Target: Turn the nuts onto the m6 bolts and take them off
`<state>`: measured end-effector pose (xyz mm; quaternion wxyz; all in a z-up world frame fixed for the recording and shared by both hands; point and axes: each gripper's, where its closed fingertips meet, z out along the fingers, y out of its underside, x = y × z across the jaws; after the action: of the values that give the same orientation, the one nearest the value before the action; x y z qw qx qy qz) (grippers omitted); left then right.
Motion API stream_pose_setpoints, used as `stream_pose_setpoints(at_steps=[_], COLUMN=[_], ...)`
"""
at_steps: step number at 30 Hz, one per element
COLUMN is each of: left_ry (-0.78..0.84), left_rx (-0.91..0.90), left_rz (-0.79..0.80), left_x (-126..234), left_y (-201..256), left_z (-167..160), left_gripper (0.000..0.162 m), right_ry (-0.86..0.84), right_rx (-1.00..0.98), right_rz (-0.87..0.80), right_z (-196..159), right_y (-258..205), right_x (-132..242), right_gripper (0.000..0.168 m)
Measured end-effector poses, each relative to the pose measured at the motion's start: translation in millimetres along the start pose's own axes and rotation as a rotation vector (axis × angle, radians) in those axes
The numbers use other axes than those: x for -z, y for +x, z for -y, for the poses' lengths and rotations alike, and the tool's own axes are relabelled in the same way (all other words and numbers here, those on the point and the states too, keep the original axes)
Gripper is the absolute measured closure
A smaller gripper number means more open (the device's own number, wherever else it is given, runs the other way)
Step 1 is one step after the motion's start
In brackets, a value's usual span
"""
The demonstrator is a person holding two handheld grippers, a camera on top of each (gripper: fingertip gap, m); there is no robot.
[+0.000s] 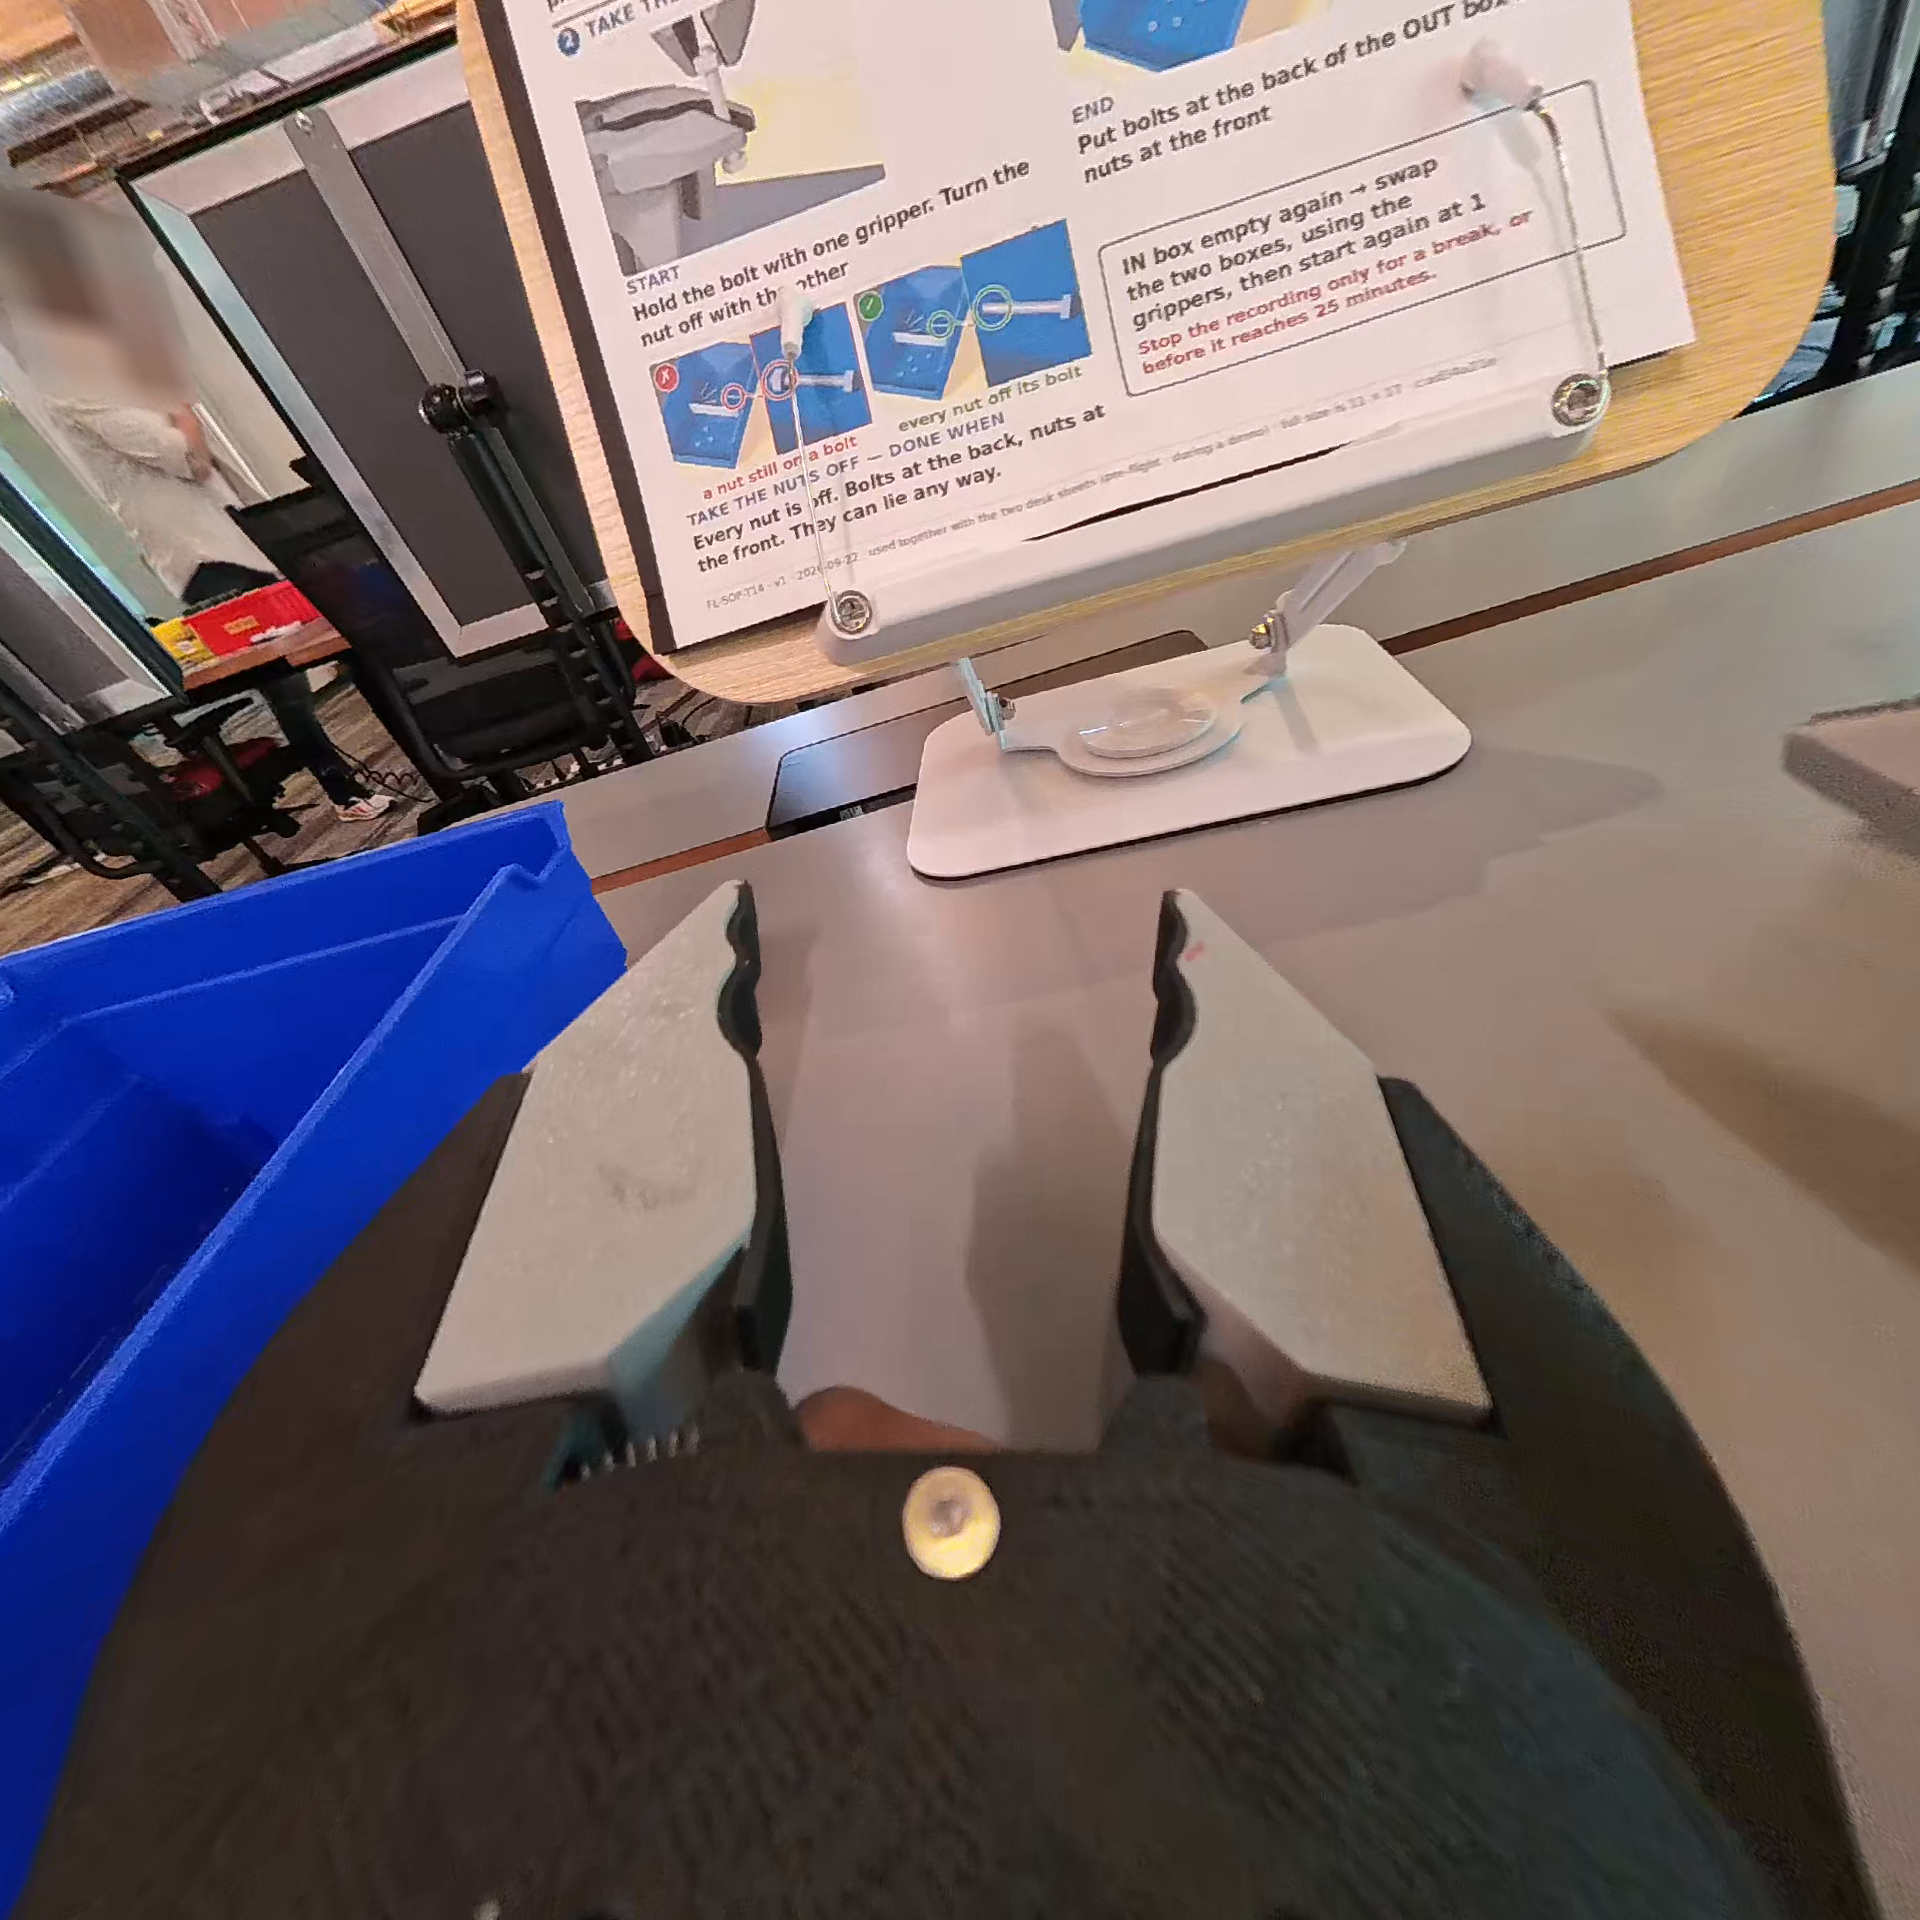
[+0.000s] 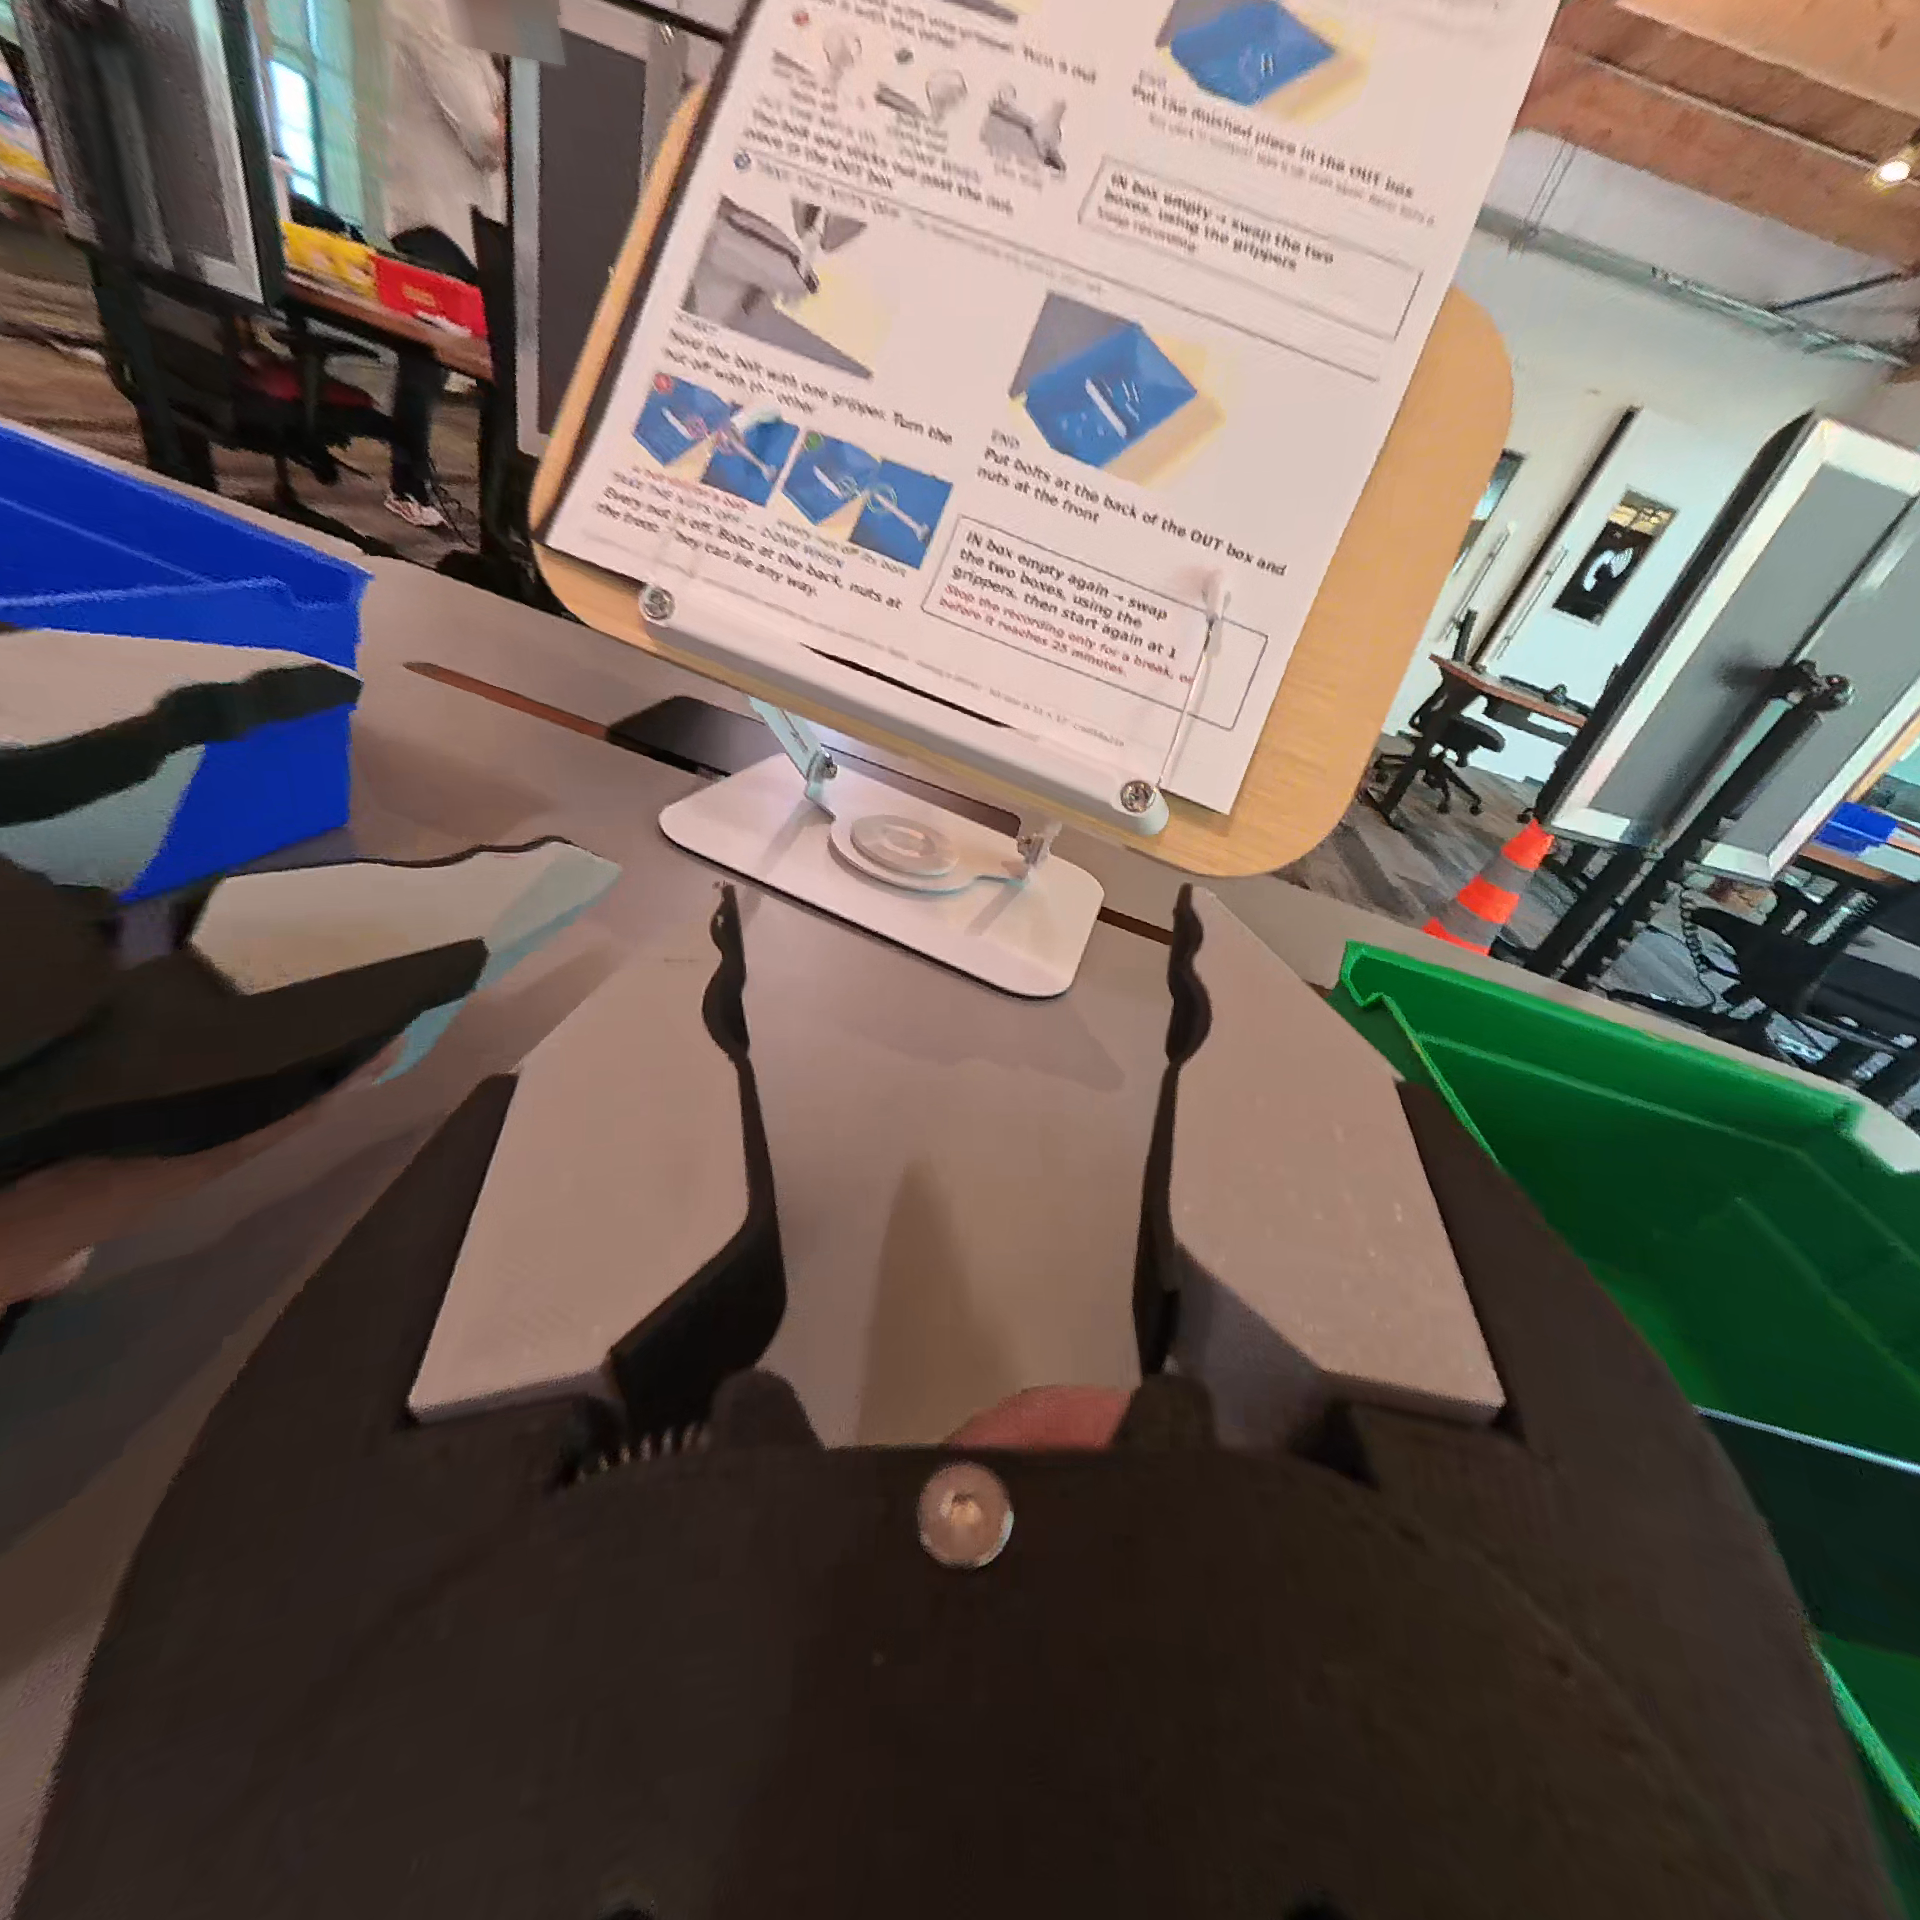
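My left gripper (image 1: 956, 925) is open and empty above the grey table (image 1: 1455, 1039), with a blue bin (image 1: 260, 1060) just to its left. My right gripper (image 2: 951, 925) is also open and empty above the table, with a green bin (image 2: 1683, 1226) close on its right. The left gripper also shows blurred at the left of the right wrist view (image 2: 343, 966), in front of the blue bin (image 2: 177, 582). No nuts or bolts show in either view; the insides of both bins are mostly hidden.
A printed instruction sheet on a wooden board with a white stand (image 1: 1184, 769) rises at the table's far side, also in the right wrist view (image 2: 883, 862). A grey pad's corner (image 1: 1860, 769) lies at far right. A person (image 1: 156, 447) stands beyond the table.
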<state>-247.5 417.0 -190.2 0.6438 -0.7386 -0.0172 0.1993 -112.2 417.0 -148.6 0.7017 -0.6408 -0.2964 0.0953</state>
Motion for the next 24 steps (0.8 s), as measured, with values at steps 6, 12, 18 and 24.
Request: stream_pose_setpoints(at_steps=[6, 12, 18, 24], left_ry=[-0.008, -0.028, -0.039, -0.05], left_rx=[-0.007, -0.018, -0.026, -0.028], left_rz=[0.004, -0.01, -0.02, -0.024], left_x=[-1, 0, 0, -1], left_y=[-1, 2, 5, 5], left_z=[-1, -4, -5, -7], left_gripper=[0.087, 0.09, 0.091, 0.092], right_ry=[-0.003, -0.049, -0.091, -0.116], right_rx=[0.026, 0.017, 0.024, 0.018], right_rz=[0.036, 0.084, 0.091, 0.116], right_z=[1, -7, -15, -20], right_y=[-13, -19, -21, -24], right_x=[1, -1, -4, -5], right_gripper=[0.088, 0.094, 0.094, 0.096])
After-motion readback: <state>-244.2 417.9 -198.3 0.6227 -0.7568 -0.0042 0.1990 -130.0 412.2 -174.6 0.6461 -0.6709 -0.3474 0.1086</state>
